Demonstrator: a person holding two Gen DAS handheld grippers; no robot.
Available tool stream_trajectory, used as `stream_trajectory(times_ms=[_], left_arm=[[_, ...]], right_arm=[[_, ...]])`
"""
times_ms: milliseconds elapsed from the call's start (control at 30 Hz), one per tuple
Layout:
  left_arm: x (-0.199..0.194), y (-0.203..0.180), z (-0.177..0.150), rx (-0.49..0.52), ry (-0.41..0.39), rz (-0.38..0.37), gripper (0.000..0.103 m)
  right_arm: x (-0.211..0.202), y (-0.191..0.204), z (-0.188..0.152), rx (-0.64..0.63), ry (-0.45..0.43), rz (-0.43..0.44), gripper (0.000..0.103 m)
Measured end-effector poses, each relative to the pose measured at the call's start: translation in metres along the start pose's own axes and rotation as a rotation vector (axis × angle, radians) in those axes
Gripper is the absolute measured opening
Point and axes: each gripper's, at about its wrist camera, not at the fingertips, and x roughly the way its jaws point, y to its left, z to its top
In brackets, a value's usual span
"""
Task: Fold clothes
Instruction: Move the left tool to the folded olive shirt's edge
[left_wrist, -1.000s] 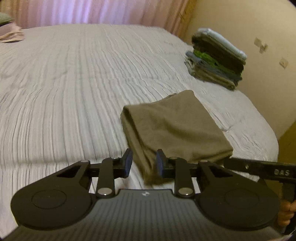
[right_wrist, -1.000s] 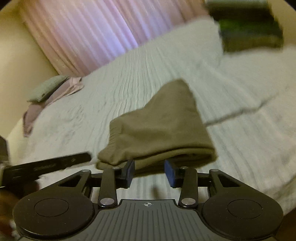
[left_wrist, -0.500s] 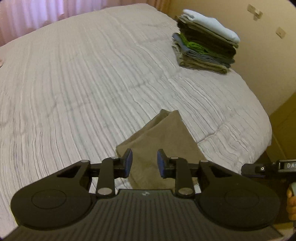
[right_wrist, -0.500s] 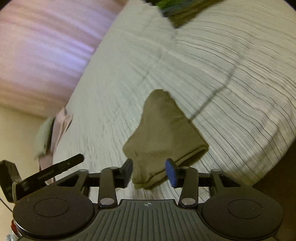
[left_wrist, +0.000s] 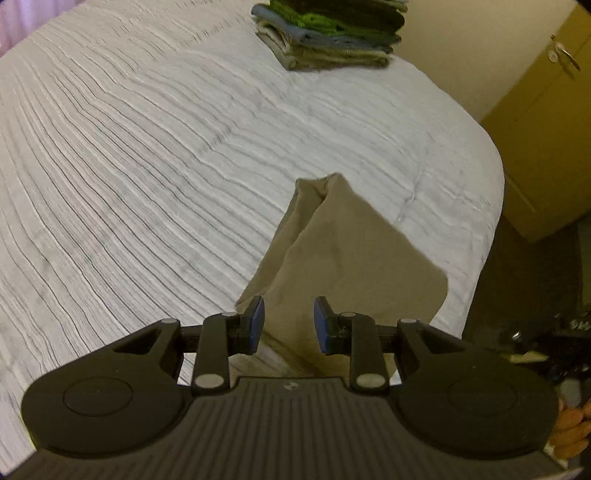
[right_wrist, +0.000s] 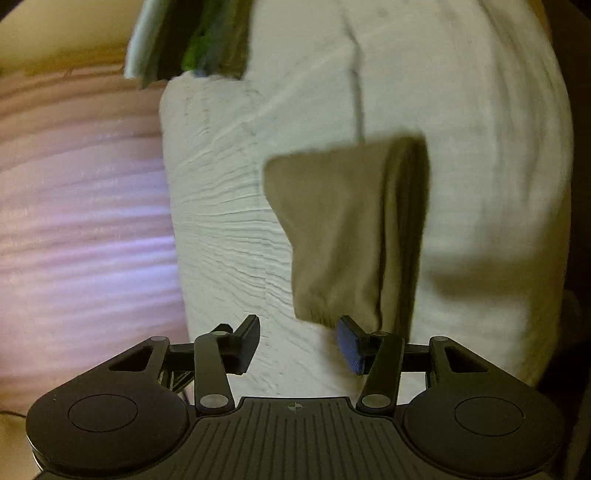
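Left wrist view: the left gripper (left_wrist: 288, 325) hangs with its jaws spread and empty over the near edge of the folded cloth (left_wrist: 347, 258), which lies close to the bed's (left_wrist: 147, 166) right corner. The stack of clothes (left_wrist: 332, 37) sits far off; bare bedspread stretches between and leftward.

Right wrist view: the right gripper (right_wrist: 301, 343) is spread wide, empty, at the cloth's hem; the curtain (right_wrist: 81, 221) fills the left.

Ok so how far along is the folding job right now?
Done: the tan garment lies folded flat near the corner of the bed, and a stack of folded clothes sits at the far edge. In hand: nothing; the left gripper and the right gripper are both open and empty. Left: probably moving the tan garment onto the stack.
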Motion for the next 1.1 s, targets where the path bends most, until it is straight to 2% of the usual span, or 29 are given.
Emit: stream_trajectory(times_ms=[167,300,567,700,933,967,1033,1100], left_arm=[[0.013,0.023,-0.003,-0.001,0.022,-0.085,0.024],[0.028,0.040,-0.001,-0.004,0.046,-0.142,0.024],[0.066,0.063,0.015,-0.012,0.101,-0.260,0.028],[0.084,0.074,0.022,-0.018,0.127,-0.318,0.028],[0.104,0.084,0.023,-0.059,0.167,-0.407,0.028],[0.107,0.085,0.023,-0.065,0.173,-0.420,0.028],[0.113,0.088,0.023,-0.077,0.185,-0.446,0.025],[0.119,0.091,0.023,-0.089,0.196,-0.471,0.017]], right_arm=[[0.024,-0.026,-0.012,0.111,-0.078,0.004,0.036],[0.031,-0.038,-0.017,0.133,-0.148,-0.001,0.036],[0.043,-0.046,-0.024,0.097,-0.257,0.013,0.036],[0.050,-0.046,-0.028,0.040,-0.301,0.016,0.036],[0.062,-0.055,-0.043,0.023,-0.354,0.078,0.035],[0.063,-0.055,-0.044,0.023,-0.357,0.080,0.033],[0.061,-0.057,-0.047,0.020,-0.357,0.079,0.022],[0.065,-0.055,-0.046,0.012,-0.356,0.073,0.015]])
